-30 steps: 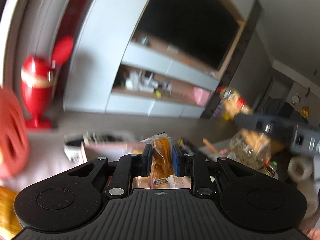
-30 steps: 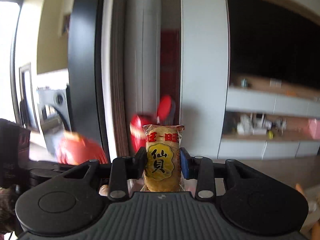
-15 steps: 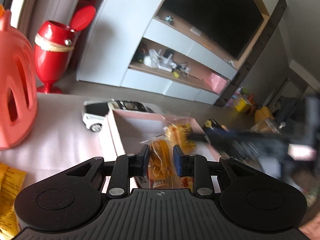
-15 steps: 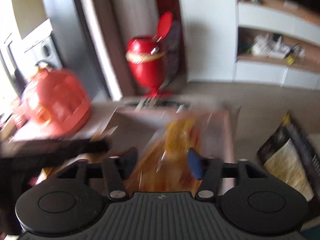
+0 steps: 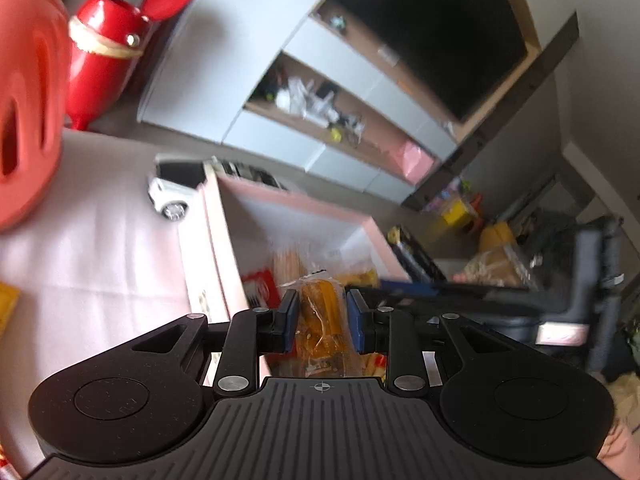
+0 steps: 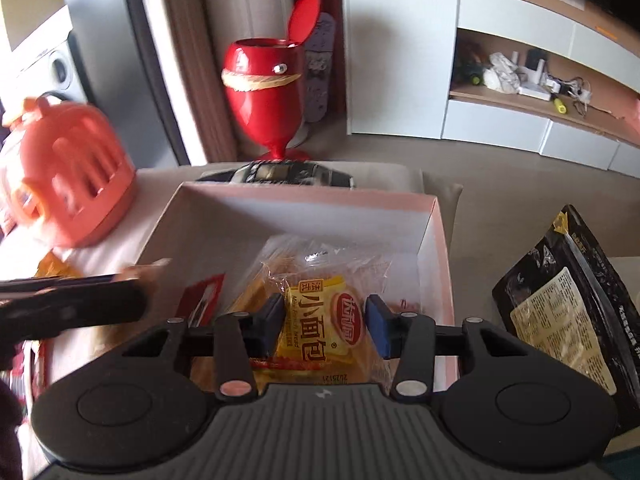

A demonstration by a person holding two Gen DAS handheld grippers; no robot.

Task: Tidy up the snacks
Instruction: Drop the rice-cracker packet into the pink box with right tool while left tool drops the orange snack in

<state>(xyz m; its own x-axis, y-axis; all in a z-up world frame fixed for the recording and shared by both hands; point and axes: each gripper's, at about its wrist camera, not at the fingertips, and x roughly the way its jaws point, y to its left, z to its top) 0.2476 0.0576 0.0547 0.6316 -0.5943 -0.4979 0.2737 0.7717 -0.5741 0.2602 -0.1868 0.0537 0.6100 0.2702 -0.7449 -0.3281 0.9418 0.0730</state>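
Left gripper [image 5: 322, 316]: low centre of the left wrist view, blue pads closed on a clear-wrapped orange snack [image 5: 320, 312] that stands upright between them; the jaws opened a little over the last second and the pack sits between them.
Right gripper [image 6: 325, 322]: low centre of the right wrist view; its jaws have just been closing around a yellow bread packet [image 6: 320, 328], which lies between the pads. The left pad touches the packet's edge; a slim gap shows at the right pad, so no firm grip shows.
Pink box [image 6: 434, 240]: centre of both views, open-topped, holding the bread packet, clear bags and a red packet [image 6: 202, 296].
Black snack bag [image 6: 560, 304]: right of the box, lying flat.
Toy car [image 5: 172, 196]: behind the box's far left corner.
Orange plastic container [image 6: 76, 180]: left of frame, on the pale cloth.
Red lidded bin [image 6: 266, 92]: upper centre, lid raised.
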